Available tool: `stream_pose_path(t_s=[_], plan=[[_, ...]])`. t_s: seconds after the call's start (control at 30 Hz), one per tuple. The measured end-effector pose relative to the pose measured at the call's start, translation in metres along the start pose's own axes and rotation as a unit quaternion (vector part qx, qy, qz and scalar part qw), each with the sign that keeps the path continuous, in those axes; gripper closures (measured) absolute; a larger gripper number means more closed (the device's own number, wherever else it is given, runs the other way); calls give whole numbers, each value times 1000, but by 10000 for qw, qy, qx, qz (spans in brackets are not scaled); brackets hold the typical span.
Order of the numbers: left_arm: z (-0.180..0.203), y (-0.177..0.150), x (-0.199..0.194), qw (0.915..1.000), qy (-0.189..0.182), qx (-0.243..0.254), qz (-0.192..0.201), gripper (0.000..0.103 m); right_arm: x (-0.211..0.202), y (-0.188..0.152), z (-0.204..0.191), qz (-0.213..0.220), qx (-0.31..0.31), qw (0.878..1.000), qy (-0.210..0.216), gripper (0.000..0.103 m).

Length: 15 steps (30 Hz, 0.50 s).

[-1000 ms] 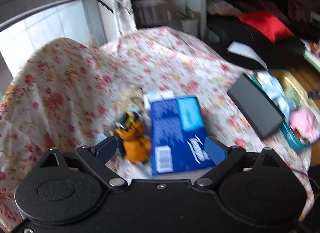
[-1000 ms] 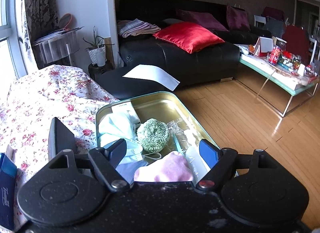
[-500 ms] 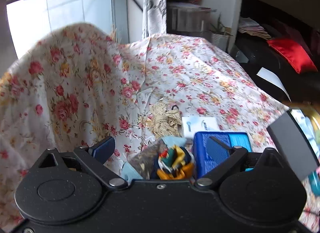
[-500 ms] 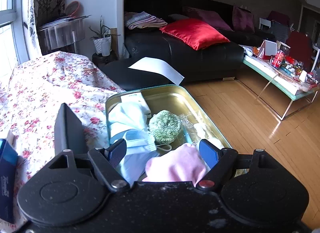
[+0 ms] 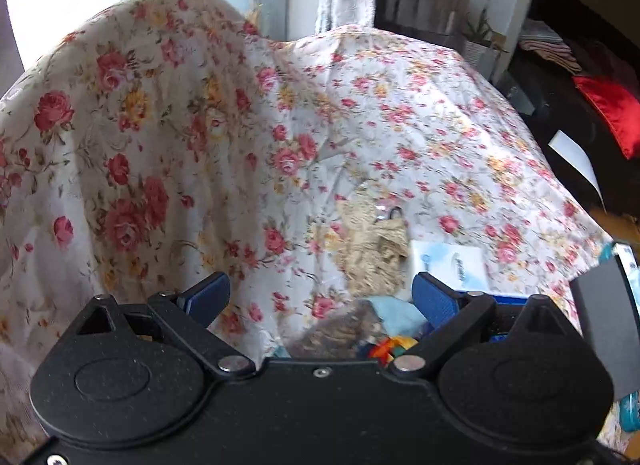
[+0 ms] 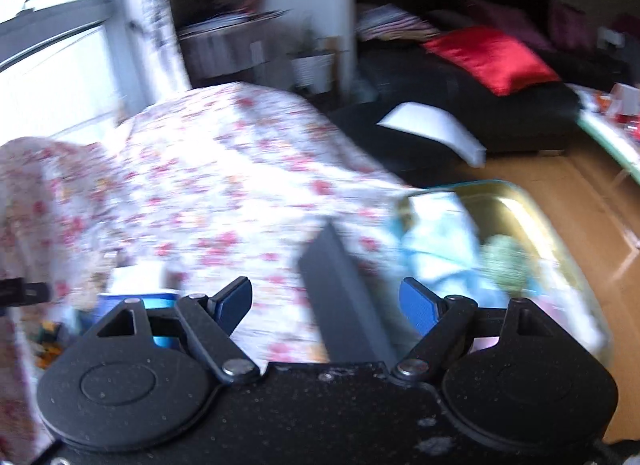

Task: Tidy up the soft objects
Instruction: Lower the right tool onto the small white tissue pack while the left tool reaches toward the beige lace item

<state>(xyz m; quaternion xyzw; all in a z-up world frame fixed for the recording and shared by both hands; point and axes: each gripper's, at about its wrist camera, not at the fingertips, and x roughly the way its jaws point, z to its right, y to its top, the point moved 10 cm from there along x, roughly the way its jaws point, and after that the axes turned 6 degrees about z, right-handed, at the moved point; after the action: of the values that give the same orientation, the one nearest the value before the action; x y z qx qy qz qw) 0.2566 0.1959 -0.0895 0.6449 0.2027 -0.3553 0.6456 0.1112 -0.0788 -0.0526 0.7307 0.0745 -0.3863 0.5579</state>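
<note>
Floral cloth (image 5: 360,113) bears lace piece (image 5: 372,253), tissue pack (image 5: 452,265), tin (image 6: 520,201).

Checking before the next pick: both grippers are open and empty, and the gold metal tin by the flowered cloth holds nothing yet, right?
Not quite. The right wrist view shows the gold metal tin already holding a pale blue cloth and a green knitted round. The left gripper and right gripper are open and empty.

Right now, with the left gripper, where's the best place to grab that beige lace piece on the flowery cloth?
Probably its raised, crumpled middle: the beige lace piece lies flat and limp, so come from above with the open left gripper, clear of the white packet touching its right edge.
</note>
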Motion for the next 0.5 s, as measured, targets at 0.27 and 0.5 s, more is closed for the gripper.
stream_pose_path(t_s=[0.27, 0.5], plan=[[-16, 12, 4, 9996, 106, -268, -19, 8, 52, 18, -106, -648, -383, 9958, 529, 21], [-26, 12, 6, 9985, 225, -478, -154, 8, 96, 16, -153, -1222, -628, 9887, 592, 21]])
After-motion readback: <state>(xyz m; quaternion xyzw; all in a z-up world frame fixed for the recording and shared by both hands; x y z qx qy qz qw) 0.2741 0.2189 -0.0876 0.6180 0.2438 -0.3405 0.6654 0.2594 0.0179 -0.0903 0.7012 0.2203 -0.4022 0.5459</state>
